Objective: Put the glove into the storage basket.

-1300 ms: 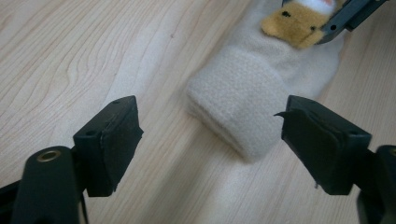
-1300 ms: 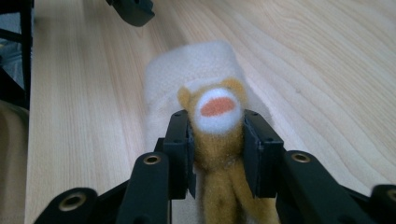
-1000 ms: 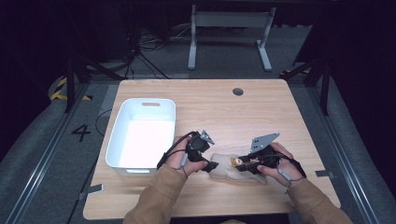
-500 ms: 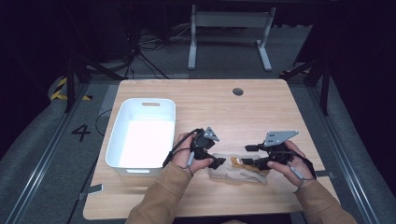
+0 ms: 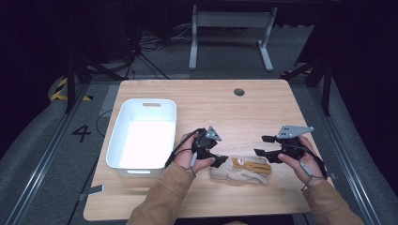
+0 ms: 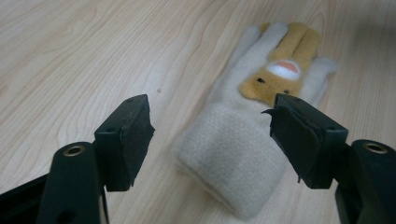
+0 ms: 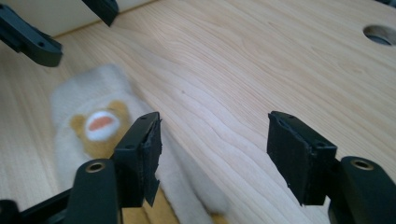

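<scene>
Right hand-held gripper (image 5: 264, 146) off glove (image 5: 241, 170), jaws just opening | floor marking "4" (image 5: 81, 133)

- In the right gripper view the cream glove (image 7: 93, 126) is blurred; its bear face reads as soft patches, and the right gripper's near finger (image 7: 140, 154) covers part of it, with the bottom edge cutting the rest.
- In the left gripper view the glove's cuff (image 6: 233, 158) is out of focus near the lens.
- In the high view the left gripper (image 5: 217, 160) hides the glove's near end, so contact cannot be told.
- The bench (image 5: 263, 117) hole (image 7: 380, 35) is cut by the frame edge.
</scene>
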Demonstrator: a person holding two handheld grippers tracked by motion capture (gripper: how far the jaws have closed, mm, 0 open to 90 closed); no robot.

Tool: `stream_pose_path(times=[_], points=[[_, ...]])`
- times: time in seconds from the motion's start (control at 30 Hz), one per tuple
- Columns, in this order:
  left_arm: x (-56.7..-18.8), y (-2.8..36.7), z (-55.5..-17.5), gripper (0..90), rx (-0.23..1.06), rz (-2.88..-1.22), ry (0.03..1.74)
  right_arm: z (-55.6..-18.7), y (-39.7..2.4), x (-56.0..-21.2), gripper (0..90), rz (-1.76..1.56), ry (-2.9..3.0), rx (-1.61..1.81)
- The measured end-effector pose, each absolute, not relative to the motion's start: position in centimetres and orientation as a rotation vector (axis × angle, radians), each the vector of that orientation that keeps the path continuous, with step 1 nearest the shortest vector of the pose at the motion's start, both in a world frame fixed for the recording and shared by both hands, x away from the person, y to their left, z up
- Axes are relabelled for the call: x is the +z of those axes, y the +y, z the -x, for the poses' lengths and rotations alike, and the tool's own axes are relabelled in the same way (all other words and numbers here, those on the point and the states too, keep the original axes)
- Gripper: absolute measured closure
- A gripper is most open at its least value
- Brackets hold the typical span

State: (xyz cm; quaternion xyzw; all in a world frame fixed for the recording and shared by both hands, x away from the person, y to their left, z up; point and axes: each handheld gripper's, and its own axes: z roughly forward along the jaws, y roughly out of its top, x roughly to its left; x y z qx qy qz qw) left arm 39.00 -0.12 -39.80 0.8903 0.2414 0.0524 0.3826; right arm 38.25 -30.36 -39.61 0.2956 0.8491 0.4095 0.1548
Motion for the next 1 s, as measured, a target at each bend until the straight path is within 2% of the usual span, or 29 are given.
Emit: stream_pose_path(times=[0.13,0.2,0.23,0.33,0.47,0.5,0.73,0.9,1.0], points=[[-39.8,-0.1,-39.1,28.8,0.106,-2.274,0.604,-38.4,-31.1,-39.7,35.1,-0.952,2.420,1.186],[-39.8,0.0,-39.2,28.3,0.095,-2.283,0.608,-38.4,-31.5,-39.7,31.7,-0.986,2.413,1.174],[-39.8,0.2,-39.3,28.1,0.086,-2.286,0.601,-38.5,-31.9,-39.7,26.7,-1.020,2.404,1.195],[-39.8,0.3,-39.4,27.3,0.093,-2.284,0.611,-38.8,-32.5,-39.9,22.2,-1.059,2.360,1.182],[-39.9,0.4,-39.5,27.7,0.110,-2.289,0.615,-39.1,-33.2,-40.1,23.5,-1.143,2.324,1.154],[-39.9,0.3,-39.4,27.7,0.113,-2.297,0.596,-39.2,-33.7,-40.2,27.0,-1.150,2.309,1.130],[-39.8,0.1,-39.3,29.7,0.147,-2.312,0.560,-39.5,-35.0,-40.3,25.5,-1.208,2.256,1.127],[-39.8,-0.5,-39.2,31.5,0.089,-2.335,0.510,-39.6,-36.1,-40.6,36.8,-1.189,2.296,1.095],[-39.9,-0.6,-39.3,32.2,0.061,-2.342,0.516,-39.6,-36.3,-40.7,37.7,-1.177,2.317,1.082]])
